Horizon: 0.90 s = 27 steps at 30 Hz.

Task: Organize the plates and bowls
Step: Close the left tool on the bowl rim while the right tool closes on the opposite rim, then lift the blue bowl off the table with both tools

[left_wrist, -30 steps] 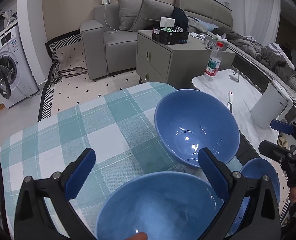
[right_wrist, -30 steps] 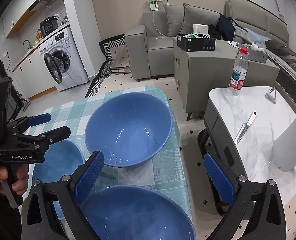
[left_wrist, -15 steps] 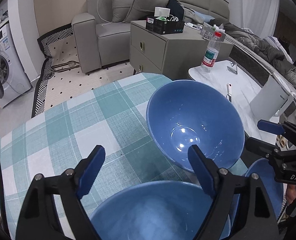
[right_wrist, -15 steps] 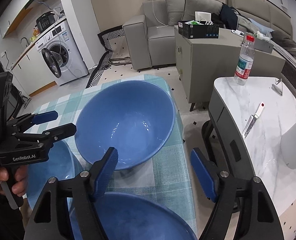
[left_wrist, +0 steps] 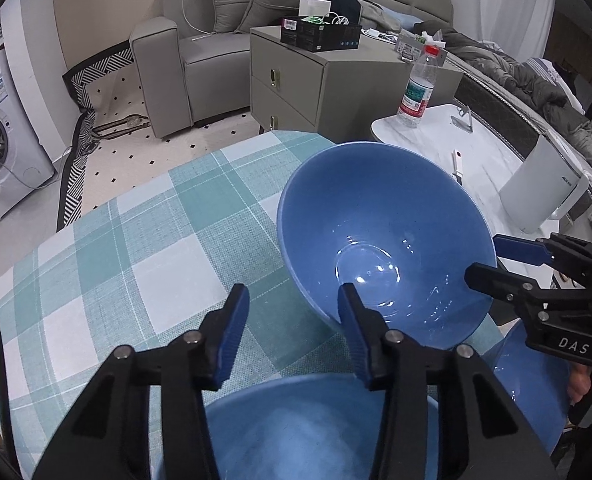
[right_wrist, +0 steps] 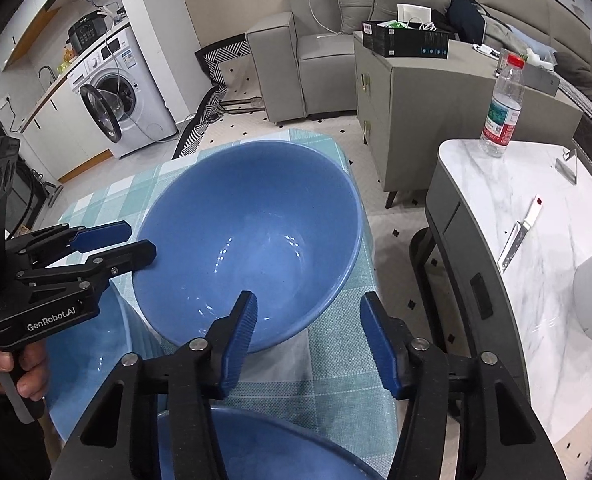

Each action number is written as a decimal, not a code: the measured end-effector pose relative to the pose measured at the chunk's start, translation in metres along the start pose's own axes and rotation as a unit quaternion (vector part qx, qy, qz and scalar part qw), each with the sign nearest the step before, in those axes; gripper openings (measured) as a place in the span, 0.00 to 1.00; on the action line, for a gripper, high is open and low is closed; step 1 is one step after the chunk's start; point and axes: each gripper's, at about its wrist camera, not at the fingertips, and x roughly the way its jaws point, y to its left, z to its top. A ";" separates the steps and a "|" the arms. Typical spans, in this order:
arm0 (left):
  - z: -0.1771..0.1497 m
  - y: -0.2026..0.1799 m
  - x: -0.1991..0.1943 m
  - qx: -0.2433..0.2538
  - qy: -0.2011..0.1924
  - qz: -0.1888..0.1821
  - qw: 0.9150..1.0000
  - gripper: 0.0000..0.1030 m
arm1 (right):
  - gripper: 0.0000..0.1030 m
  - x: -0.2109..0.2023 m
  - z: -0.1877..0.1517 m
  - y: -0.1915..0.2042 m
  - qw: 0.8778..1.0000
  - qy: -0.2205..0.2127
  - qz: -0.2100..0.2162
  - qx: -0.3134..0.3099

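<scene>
A large blue bowl (left_wrist: 383, 240) stands on the checked tablecloth (left_wrist: 144, 248); it also shows in the right wrist view (right_wrist: 252, 240). My left gripper (left_wrist: 292, 320) is open, its right finger at the bowl's near-left rim. My right gripper (right_wrist: 307, 332) is open, its left finger over the bowl's near rim and its right finger outside. A second blue bowl (left_wrist: 296, 428) lies under my left gripper, and a third (right_wrist: 264, 444) under my right gripper. Each gripper shows in the other's view, the right (left_wrist: 499, 260) and the left (right_wrist: 112, 240).
The table edge runs just right of the large bowl. Beyond it stands a white marble side table (right_wrist: 535, 248) with a water bottle (right_wrist: 503, 108), a knife (right_wrist: 519, 232) and a white appliance (left_wrist: 543, 188). A grey cabinet (left_wrist: 315, 80) and sofa stand behind.
Both grippers have narrowed their fingers and moved forward towards the large bowl, closing in on its near rim from either side.
</scene>
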 end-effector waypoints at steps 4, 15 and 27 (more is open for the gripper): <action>0.001 -0.002 0.003 0.005 0.002 -0.003 1.000 0.37 | 0.47 0.004 0.000 -0.001 1.000 0.003 0.003 -0.004; 0.003 -0.008 0.006 0.019 0.004 -0.013 1.000 0.20 | 0.30 0.007 0.001 0.004 1.000 0.002 -0.005 -0.019; 0.002 -0.010 0.000 0.021 -0.009 -0.008 1.000 0.20 | 0.30 -0.003 -0.001 0.011 1.000 -0.015 -0.010 -0.024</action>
